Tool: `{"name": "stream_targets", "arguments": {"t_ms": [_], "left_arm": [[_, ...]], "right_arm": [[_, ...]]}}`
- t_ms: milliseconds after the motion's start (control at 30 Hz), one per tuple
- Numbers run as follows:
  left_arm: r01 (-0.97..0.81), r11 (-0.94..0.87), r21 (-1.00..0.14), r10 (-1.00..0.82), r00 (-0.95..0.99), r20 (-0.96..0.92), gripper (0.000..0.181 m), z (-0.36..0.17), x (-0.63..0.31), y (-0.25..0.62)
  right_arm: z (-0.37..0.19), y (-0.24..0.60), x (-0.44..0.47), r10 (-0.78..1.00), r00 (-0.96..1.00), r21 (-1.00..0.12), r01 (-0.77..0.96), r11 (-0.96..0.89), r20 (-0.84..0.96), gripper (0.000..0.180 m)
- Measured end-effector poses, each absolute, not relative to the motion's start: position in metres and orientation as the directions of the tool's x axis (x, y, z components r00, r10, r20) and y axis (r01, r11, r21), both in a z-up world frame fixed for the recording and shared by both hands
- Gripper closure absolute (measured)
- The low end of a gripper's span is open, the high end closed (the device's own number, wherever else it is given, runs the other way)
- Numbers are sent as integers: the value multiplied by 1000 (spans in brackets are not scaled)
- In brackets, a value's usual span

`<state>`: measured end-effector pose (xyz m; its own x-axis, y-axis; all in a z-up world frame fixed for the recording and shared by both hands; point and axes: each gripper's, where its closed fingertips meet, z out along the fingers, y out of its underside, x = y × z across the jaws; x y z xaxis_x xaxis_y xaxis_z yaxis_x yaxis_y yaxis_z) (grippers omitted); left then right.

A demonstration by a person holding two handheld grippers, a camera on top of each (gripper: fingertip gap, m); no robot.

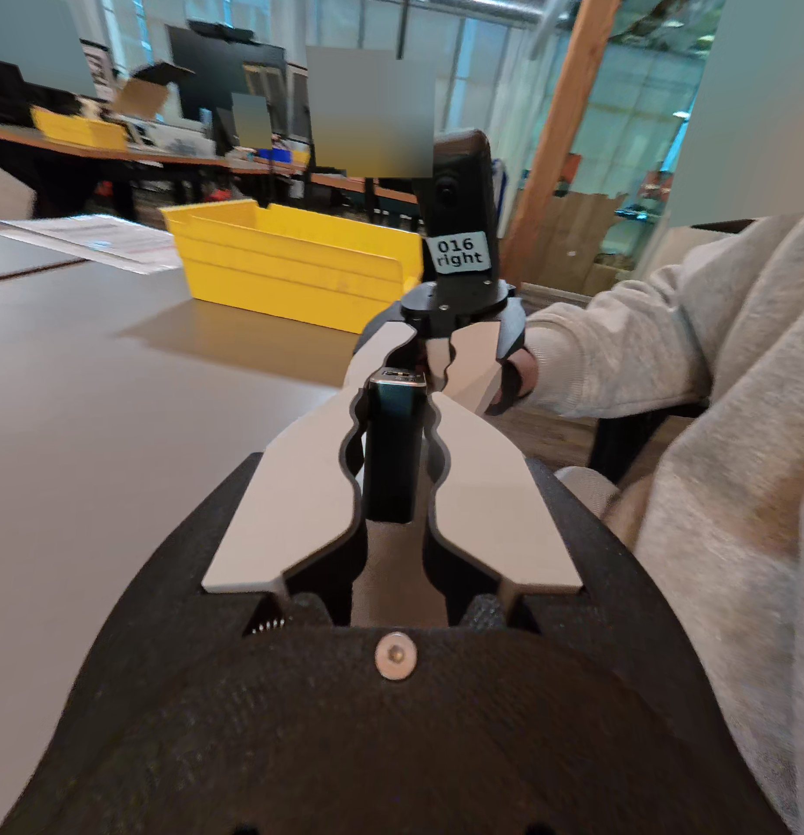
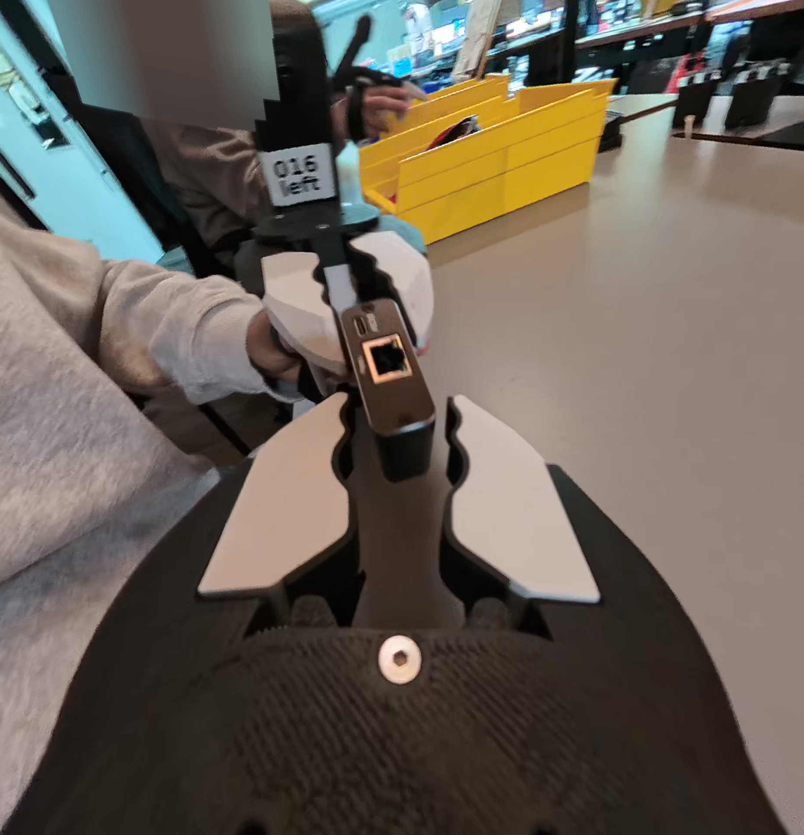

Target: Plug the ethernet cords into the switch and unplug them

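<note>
Above the table [image 2: 662, 316], my left gripper [image 1: 393, 397] clamps the switch [image 2: 391, 388], a small, stiff, smooth-cased box likely to slip, best held by its long sides, its port facing my empty, parted right gripper [image 2: 398, 402].

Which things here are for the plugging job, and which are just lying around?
For the job:
switch, dark, with an empty port
left gripper, shut on the switch
right gripper, open around its end

Just lying about:
yellow bins
papers
</note>
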<state>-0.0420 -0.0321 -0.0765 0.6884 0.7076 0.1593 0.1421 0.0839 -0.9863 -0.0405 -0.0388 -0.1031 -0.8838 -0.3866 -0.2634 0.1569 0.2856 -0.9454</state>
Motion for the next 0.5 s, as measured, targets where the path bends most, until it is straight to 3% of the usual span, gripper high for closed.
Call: {"name": "stream_targets", "arguments": {"t_ms": [100,200,367,433,500], "left_arm": [[92,17,-996,795,603,69,156,-72,-46,-50],[93,-162,-982,838,539,-87,157,-81,-49,-57],[98,-532,-841,768,473,-431,157,-102,-51,-50],[86,-606,-791,725,468,-505,156,-105,-50,-42],[77,-653,-754,691,469,-550,156,-107,-49,-35]], "right_arm": [[-101,-40,-58,-318,-886,-927,256,272,-338,130],[-100,-40,-68,-297,-862,-902,337,270,-411,129],[-98,-41,-64,-293,-852,-894,365,260,-433,115],[-100,-43,-57,-298,-846,-889,366,275,-441,103],[-102,-44,-50,-305,-833,-877,378,298,-462,101]]}}
